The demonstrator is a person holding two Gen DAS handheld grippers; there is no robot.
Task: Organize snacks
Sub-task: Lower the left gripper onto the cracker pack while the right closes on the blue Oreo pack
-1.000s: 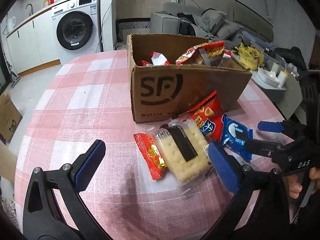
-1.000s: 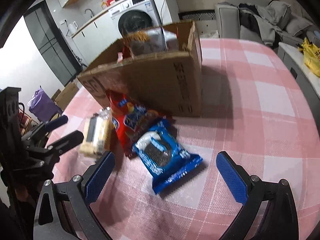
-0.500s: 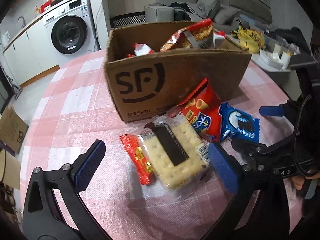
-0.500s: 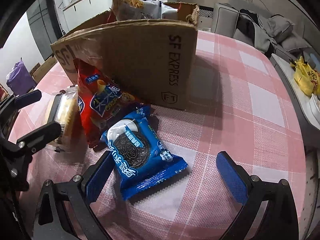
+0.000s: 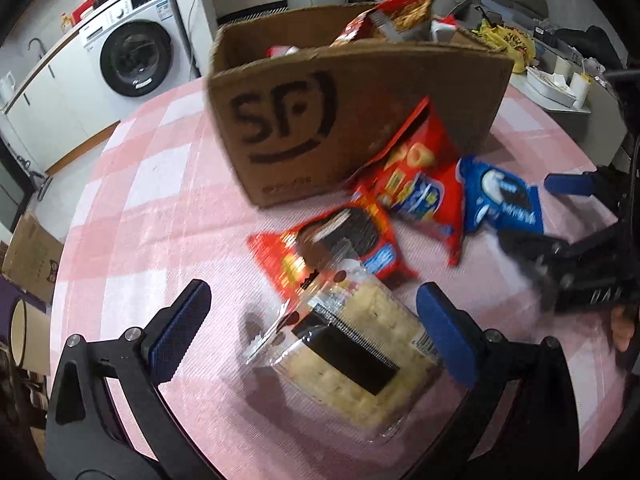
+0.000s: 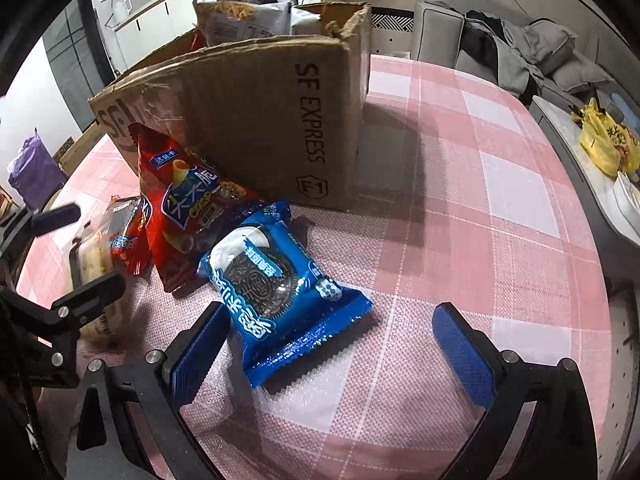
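Note:
A clear pack of crackers (image 5: 352, 344) lies on the pink checked table between the wide-open fingers of my left gripper (image 5: 316, 324). Behind it lie a small red Oreo pack (image 5: 340, 240), a red chip bag (image 5: 416, 184) leaning on the SF cardboard box (image 5: 320, 128), and a blue Oreo pack (image 5: 500, 200). In the right wrist view the blue Oreo pack (image 6: 276, 284) lies between the open fingers of my right gripper (image 6: 332, 352), close to the left finger. The box (image 6: 256, 120) holds several snack bags.
The right gripper shows in the left wrist view (image 5: 568, 240) beside the blue pack. A washing machine (image 5: 136, 60) and counters stand behind the table. A sofa (image 6: 512, 52) and a side table with a yellow bag (image 6: 608, 140) stand to the right.
Both grippers moved forward and down toward the snacks. The cracker pack now sits between the left fingers, and the blue Oreo pack between the right fingers. The small red Oreo pack is now uncovered.

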